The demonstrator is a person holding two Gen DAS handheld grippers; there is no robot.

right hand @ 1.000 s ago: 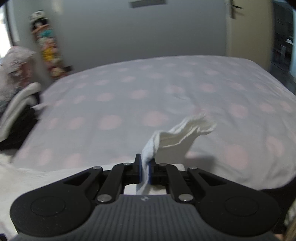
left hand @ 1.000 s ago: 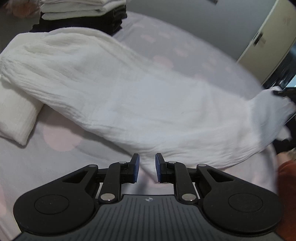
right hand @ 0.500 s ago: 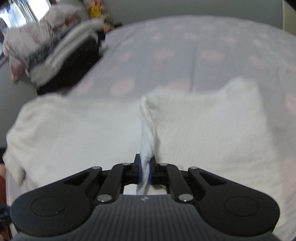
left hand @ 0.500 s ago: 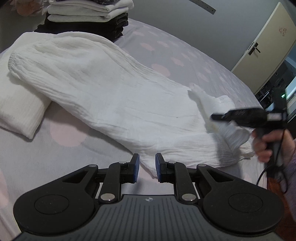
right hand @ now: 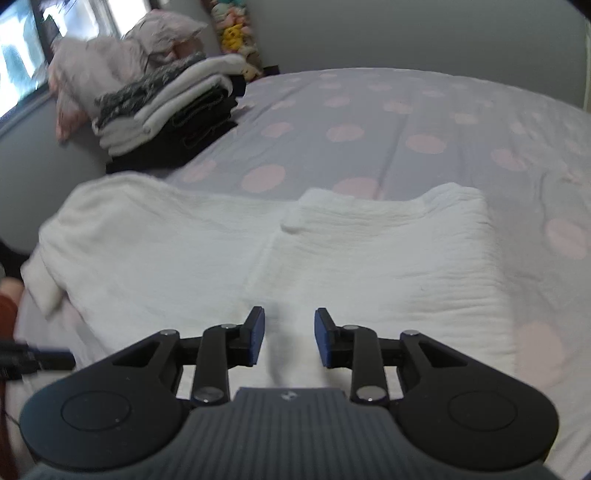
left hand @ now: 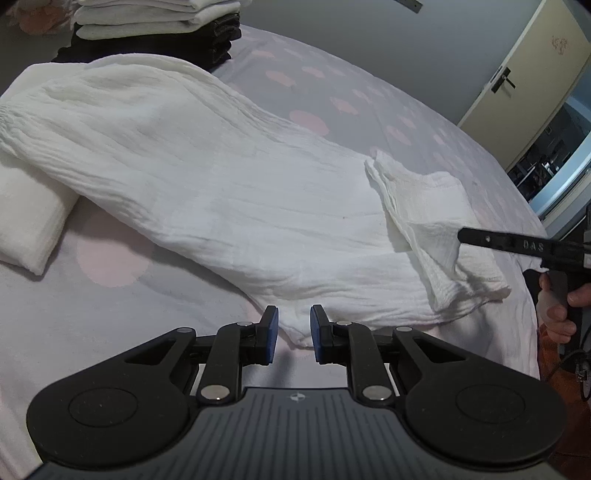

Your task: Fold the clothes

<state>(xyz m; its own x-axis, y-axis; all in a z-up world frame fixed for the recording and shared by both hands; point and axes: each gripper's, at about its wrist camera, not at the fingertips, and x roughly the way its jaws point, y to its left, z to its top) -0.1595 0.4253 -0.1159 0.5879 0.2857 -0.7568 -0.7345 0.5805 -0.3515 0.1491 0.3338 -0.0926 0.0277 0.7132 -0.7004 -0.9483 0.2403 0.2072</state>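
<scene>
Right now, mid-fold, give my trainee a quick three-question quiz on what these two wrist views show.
1. True or false: the right gripper pinches the white garment.
2. The stack of folded clothes sits on: A) the bedspread B) a chair C) the floor.
3. Fill in: the folded-over end of the garment lies nearest the ___ gripper.

Key:
1. False. Its jaws are opening, blue pads apart, cloth lying loose between and below them.
2. A, the dotted bedspread, at its far edge.
3. Right; the left gripper hovers open at the garment's near edge.

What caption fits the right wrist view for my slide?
Right gripper opening above the white garment, its end folded over on the dotted bed.
</scene>
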